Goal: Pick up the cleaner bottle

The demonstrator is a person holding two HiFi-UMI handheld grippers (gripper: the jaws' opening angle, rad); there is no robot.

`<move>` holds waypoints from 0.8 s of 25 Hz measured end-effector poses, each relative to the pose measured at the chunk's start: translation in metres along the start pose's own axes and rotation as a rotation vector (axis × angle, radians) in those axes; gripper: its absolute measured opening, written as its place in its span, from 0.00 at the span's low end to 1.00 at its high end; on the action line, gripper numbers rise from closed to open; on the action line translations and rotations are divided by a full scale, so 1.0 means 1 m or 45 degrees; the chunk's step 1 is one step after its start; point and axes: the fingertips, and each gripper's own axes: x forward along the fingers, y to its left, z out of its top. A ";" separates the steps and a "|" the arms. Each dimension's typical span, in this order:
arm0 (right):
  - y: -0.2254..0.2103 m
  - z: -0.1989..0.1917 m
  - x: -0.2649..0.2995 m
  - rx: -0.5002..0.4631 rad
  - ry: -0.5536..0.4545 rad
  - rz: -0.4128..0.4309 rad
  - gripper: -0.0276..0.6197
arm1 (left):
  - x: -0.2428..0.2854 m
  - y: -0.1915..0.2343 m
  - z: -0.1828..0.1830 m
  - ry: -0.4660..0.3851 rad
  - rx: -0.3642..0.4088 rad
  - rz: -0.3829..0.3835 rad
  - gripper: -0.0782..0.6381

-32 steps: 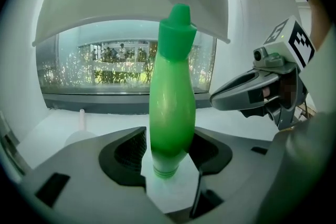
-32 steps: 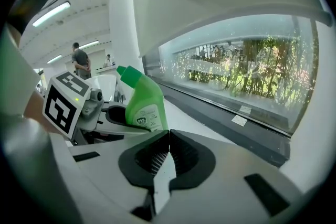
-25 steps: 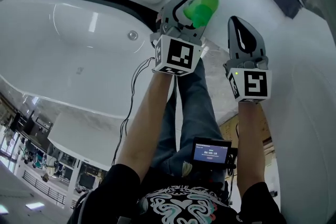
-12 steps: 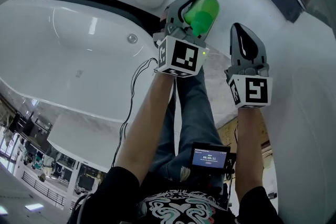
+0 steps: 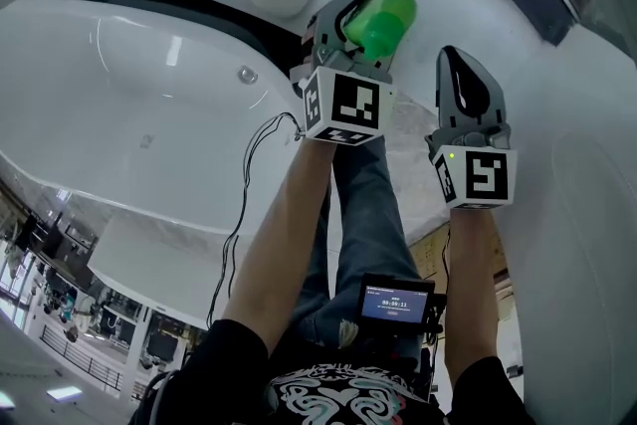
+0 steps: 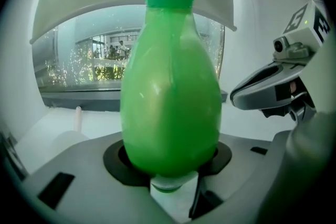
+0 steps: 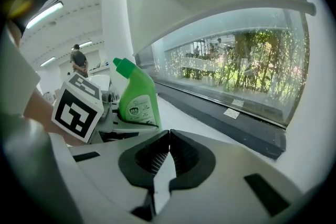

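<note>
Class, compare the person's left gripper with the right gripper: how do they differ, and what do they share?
The left gripper is shut on the green bottle; the right gripper is shut with nothing between its jaws. The left gripper sits higher in the head view than the right gripper. Both carry a marker cube.

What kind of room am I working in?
Likely a bathroom, perhaps a display one: a white bathtub with its metal fitting, a green cleaner bottle, and a wide window.
</note>
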 end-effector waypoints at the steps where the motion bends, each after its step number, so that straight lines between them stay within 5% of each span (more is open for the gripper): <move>1: 0.000 0.000 0.000 0.000 0.000 0.000 0.09 | 0.001 0.001 0.000 -0.003 -0.027 -0.011 0.41; 6: 0.000 -0.002 -0.001 0.001 -0.004 0.003 0.09 | 0.002 0.011 0.004 -0.022 -0.198 -0.071 0.40; 14: 0.001 0.002 0.001 0.024 -0.023 0.011 0.09 | 0.002 0.043 -0.002 -0.056 -0.660 -0.133 0.39; 20: -0.003 0.004 0.000 0.069 -0.042 0.007 0.09 | 0.003 0.050 -0.007 -0.113 -0.823 -0.149 0.39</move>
